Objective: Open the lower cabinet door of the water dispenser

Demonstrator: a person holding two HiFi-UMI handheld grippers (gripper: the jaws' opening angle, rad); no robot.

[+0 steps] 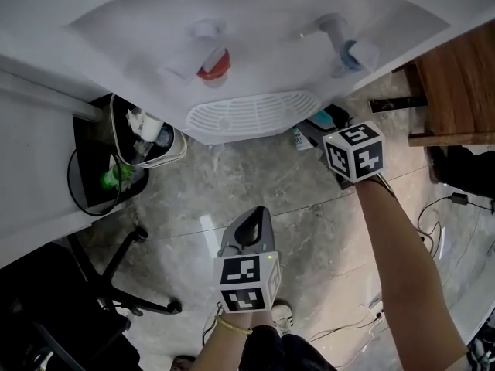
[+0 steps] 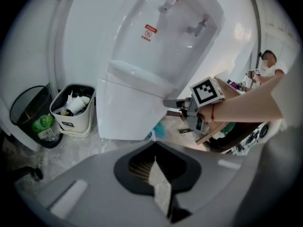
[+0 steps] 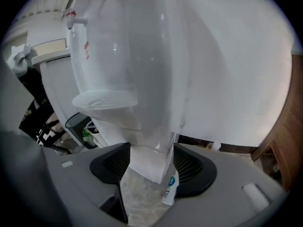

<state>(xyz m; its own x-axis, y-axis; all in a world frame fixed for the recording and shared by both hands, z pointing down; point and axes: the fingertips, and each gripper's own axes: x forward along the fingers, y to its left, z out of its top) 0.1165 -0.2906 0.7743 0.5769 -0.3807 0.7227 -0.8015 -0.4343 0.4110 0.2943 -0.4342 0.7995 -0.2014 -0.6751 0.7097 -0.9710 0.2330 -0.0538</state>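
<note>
The white water dispenser [image 1: 255, 45] is below me, with a red tap [image 1: 213, 66] and a blue tap [image 1: 352, 52] above its drip grille. Its plain white lower cabinet door [image 2: 125, 115] shows in the left gripper view. My right gripper [image 1: 332, 134] is low at the dispenser's right side and stands open. The cabinet's front right corner [image 3: 147, 162] sits in the gap between its jaws, and I cannot tell whether the pads touch it. The same gripper [image 2: 173, 103] reaches that edge in the left gripper view. My left gripper [image 1: 251, 219] hangs back over the floor, shut and empty.
A white waste bin [image 1: 151, 141] full of rubbish and a black bin [image 1: 100, 176] stand left of the dispenser. An office chair base [image 1: 116, 284] is at lower left. Wooden furniture [image 1: 456, 76] and floor cables [image 1: 441, 215] lie right. A small bottle [image 3: 170, 188] lies by the cabinet's corner.
</note>
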